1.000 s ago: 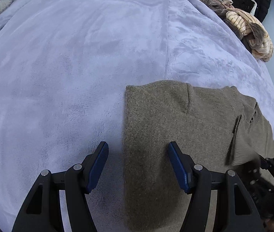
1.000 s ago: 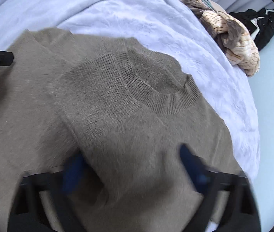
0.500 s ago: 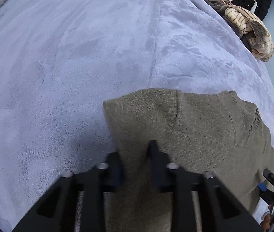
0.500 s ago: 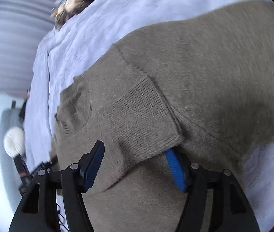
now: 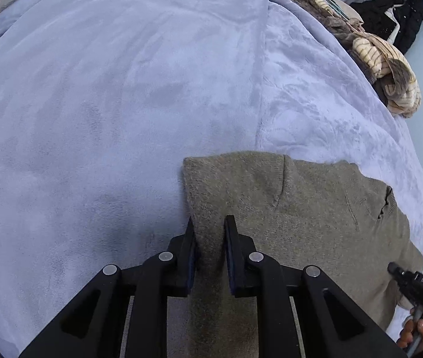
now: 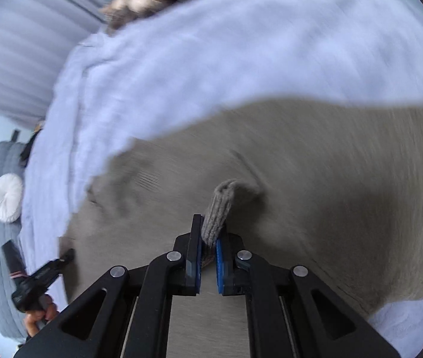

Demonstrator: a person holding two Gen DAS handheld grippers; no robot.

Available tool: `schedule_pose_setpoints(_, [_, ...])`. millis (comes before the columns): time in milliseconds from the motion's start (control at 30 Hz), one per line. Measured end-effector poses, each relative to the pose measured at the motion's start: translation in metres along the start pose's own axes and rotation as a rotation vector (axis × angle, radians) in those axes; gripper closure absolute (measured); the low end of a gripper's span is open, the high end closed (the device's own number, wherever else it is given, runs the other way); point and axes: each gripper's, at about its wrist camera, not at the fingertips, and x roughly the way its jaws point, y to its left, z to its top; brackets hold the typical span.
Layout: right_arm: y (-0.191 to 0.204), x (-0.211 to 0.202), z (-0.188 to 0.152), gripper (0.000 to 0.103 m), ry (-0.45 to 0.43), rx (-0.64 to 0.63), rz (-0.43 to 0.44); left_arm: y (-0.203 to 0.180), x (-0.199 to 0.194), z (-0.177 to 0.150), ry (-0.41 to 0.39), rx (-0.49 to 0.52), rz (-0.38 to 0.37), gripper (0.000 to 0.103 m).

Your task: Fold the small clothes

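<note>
Both my tongs, open a second ago, now pinch the sweater [image 5: 301,208]: left gripper [image 5: 210,232] its edge, right gripper [image 6: 208,238] a ribbed fold only its own camera shows.

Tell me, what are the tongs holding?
Both grip the brown sweater: left tongs pinch its folded side edge, right tongs pinch a ribbed cuff.

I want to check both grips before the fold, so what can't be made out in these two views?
- Left wrist view: the left gripper pinches the sweater edge; its own fingers hide the cloth below the pinch.
- Left wrist view: the sweater's near end runs off the bottom edge.
- Right wrist view: motion blur smears the blanket and the sweater's knit.
- Right wrist view: the right gripper pinches a ribbed edge; cuff or hem, I cannot tell.
</note>
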Motion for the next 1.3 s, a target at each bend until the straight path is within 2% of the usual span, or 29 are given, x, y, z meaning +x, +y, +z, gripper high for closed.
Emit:
schedule_pose_setpoints(67, [-0.015, -0.006, -0.007, 0.079, -0.004, 0.042, 0.024, 0.008, -0.013, -0.002, -0.023, -0.005, 0.058, 0.033])
schedule_pose_setpoints(100, [-0.017, -0.008, -0.008, 0.074, -0.007, 0.052, 0.022, 0.013, -0.023, -0.005, -0.051, 0.000, 0.068, 0.031])
schedule_pose_setpoints(167, [-0.019, -0.019, -0.016, 0.051, -0.002, 0.059, 0.034, 0.020, -0.035, -0.007, -0.045, 0.008, 0.030, 0.031])
schedule_pose_setpoints(200, [-0.019, -0.024, -0.021, 0.048, 0.000, 0.057, 0.045, 0.024, -0.038, -0.010, -0.029, 0.004, 0.015, 0.031])
schedule_pose_setpoints(367, [0.004, -0.017, -0.057, 0.047, 0.083, 0.061, 0.137, 0.025, -0.040, -0.040, 0.070, -0.007, -0.094, 0.031])
schedule_pose_setpoints(533, [0.056, 0.027, -0.092, 0.047, 0.197, 0.050, 0.262, 0.017, -0.022, -0.063, 0.140, -0.019, -0.152, 0.031])
schedule_pose_setpoints(567, [0.065, 0.038, -0.093, 0.047, 0.206, 0.053, 0.271, 0.016, -0.020, -0.065, 0.131, -0.020, -0.141, 0.038])
schedule_pose_setpoints(600, [0.071, 0.047, -0.091, 0.047, 0.206, 0.061, 0.274, 0.015, -0.020, -0.066, 0.120, -0.017, -0.126, 0.052])
schedule_pose_setpoints(633, [0.077, 0.054, -0.090, 0.047, 0.201, 0.075, 0.270, 0.015, -0.019, -0.065, 0.116, -0.007, -0.112, 0.086])
schedule_pose_setpoints(667, [0.081, 0.057, -0.089, 0.055, 0.196, 0.084, 0.274, 0.015, -0.021, -0.064, 0.113, -0.001, -0.120, 0.092])
schedule_pose_setpoints(700, [0.089, 0.059, -0.086, 0.071, 0.193, 0.076, 0.288, 0.017, -0.025, -0.063, 0.092, 0.003, -0.121, 0.092])
schedule_pose_setpoints(733, [0.096, 0.058, -0.086, 0.097, 0.192, 0.042, 0.279, 0.018, -0.027, -0.063, 0.070, 0.029, -0.102, 0.092])
schedule_pose_setpoints(800, [0.109, 0.059, -0.090, 0.097, 0.196, -0.055, 0.194, 0.019, -0.022, -0.065, 0.068, 0.096, -0.049, 0.091])
schedule_pose_setpoints(867, [0.109, 0.067, -0.096, 0.097, 0.225, -0.095, 0.125, 0.029, -0.018, -0.067, 0.088, 0.079, -0.052, 0.091])
schedule_pose_setpoints(933, [0.100, 0.065, -0.102, 0.097, 0.237, -0.066, 0.127, 0.034, -0.022, -0.065, 0.083, 0.064, -0.047, 0.091])
schedule_pose_setpoints(1033, [0.089, 0.048, -0.105, 0.094, 0.225, -0.046, 0.120, 0.041, -0.038, -0.065, 0.058, 0.063, 0.028, 0.091])
schedule_pose_setpoints(1100, [0.073, 0.029, -0.101, 0.083, 0.186, -0.034, 0.116, 0.045, -0.049, -0.064, 0.045, 0.065, 0.027, 0.091])
schedule_pose_setpoints(1133, [0.063, 0.019, -0.097, 0.070, 0.149, -0.022, 0.110, 0.046, -0.056, -0.063, 0.034, 0.062, 0.019, 0.091])
schedule_pose_setpoints(1167, [0.055, 0.012, -0.091, 0.062, 0.109, -0.004, 0.101, 0.044, -0.060, -0.061, 0.025, 0.064, 0.011, 0.091])
schedule_pose_setpoints(1300, [0.018, -0.004, -0.060, 0.062, 0.028, 0.107, 0.095, 0.017, -0.070, -0.054, -0.017, 0.106, -0.039, 0.091])
